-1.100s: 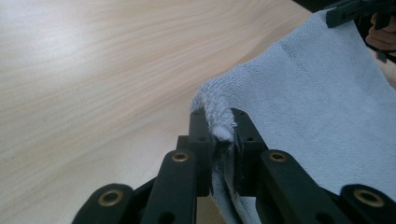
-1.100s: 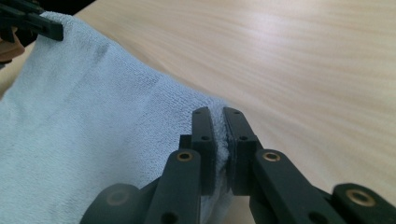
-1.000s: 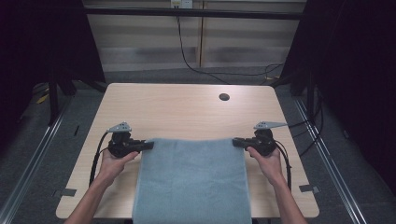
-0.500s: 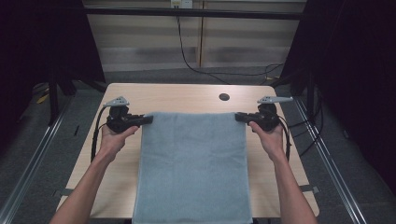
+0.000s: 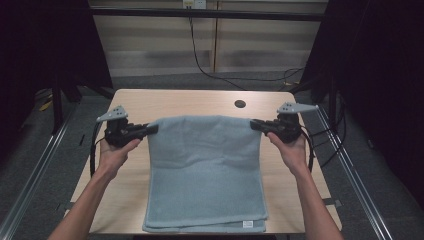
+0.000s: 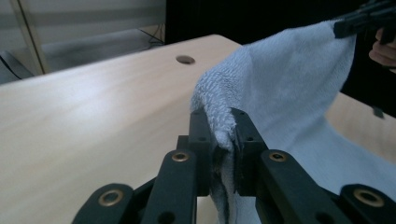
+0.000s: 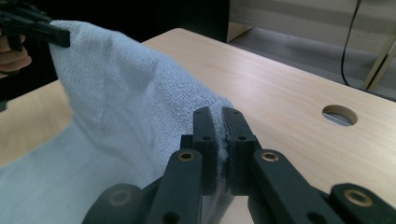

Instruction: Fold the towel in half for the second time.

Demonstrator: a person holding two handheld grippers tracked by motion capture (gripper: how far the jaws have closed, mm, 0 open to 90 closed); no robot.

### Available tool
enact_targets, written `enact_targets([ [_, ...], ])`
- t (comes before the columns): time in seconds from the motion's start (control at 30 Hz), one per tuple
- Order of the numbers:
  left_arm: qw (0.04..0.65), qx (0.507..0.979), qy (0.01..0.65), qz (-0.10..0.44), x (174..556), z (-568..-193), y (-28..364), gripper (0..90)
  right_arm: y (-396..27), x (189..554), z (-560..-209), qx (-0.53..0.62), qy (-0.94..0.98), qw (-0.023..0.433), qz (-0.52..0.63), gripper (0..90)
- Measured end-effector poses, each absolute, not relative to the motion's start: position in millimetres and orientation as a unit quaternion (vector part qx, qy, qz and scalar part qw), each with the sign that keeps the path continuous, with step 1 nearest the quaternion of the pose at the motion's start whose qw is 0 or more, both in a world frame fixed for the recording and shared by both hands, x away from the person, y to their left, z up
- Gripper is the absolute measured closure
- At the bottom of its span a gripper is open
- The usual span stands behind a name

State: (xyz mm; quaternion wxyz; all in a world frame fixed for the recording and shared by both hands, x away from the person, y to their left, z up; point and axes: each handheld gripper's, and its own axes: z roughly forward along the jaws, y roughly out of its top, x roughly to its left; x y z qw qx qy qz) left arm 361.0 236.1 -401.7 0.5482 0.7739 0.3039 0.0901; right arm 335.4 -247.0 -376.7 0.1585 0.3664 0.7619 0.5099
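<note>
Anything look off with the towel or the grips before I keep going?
Nothing stands out. The left hand-held gripper and right hand-held gripper are each shut on a far corner of the blue towel, holding that edge raised and about level. The near end lies flat on the table, label corner square.

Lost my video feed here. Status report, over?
Left tool and right tool each shut on a far corner of the towel. Far edge raised, near edge on table. Nothing in the way.

one towel (image 5: 205, 170), two grippers, one table (image 5: 165, 102)
</note>
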Motion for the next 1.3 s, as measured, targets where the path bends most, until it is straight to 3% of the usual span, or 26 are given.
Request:
enact_targets([
  [0.5,0.537,0.797,0.276,0.008,252,-447,250,77.8,-256,216,-433,0.348,0.789,0.115,0.494,83.6],
  [0.6,0.539,0.796,0.275,-0.005,240,-454,256,71.4,-257,200,-439,0.349,0.791,0.100,0.492,73.7],
  [0.7,0.550,0.784,0.288,-0.005,242,-455,264,65.0,-265,188,-444,0.361,0.779,0.101,0.503,65.6],
  [0.93,0.531,0.770,0.350,0.046,275,-460,272,49.9,-276,194,-448,0.398,0.750,0.114,0.516,60.0],
  [1.3,0.508,0.778,0.363,0.069,278,-469,273,33.6,-281,201,-453,0.431,0.723,0.134,0.523,47.4],
])
